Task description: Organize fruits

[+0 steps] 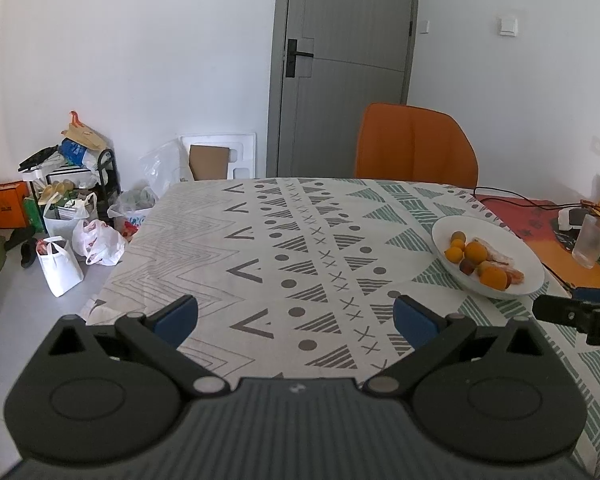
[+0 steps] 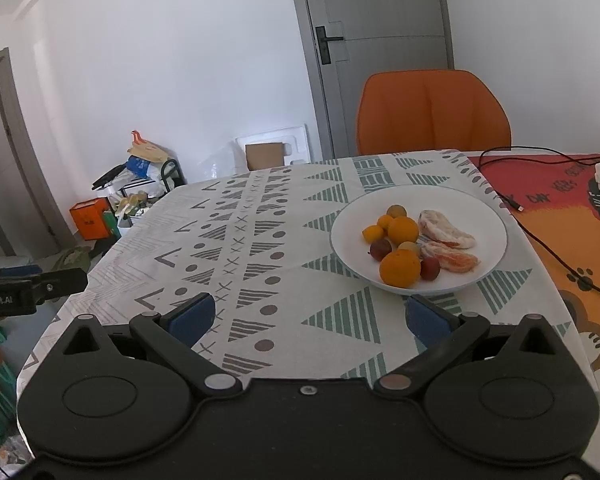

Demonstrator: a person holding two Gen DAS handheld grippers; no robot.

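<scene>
Lying ahead and to the right of both grippers, the white plate [image 2: 496, 236] holds all the fruit in a heap: two oranges [image 2: 400, 269], smaller yellow fruits [image 2: 373, 233], two dark red ones [image 2: 380, 249] and peeled segments [image 2: 446, 235] along the far right side, their long axes running roughly left to right. The right gripper [image 2: 306, 318] is the nearer one, I judge; its jaws are spread wide and hold nothing, and the plate's near rim sits just beyond its right finger. The left gripper [image 1: 296, 316] hovers further left over bare cloth, also spread wide and empty, with the plate well off to its right. A reach from the right would meet the nearest orange first. The plate rests on a patterned tablecloth [image 2: 260, 240] near its right edge; beyond that edge lie an orange mat [image 2: 548, 232] and black cables [image 2: 548, 248]. An orange chair [image 2: 432, 112] stands at the far side before a grey door [image 2: 380, 40], and bags [image 1: 76, 216] clutter the floor to the left
</scene>
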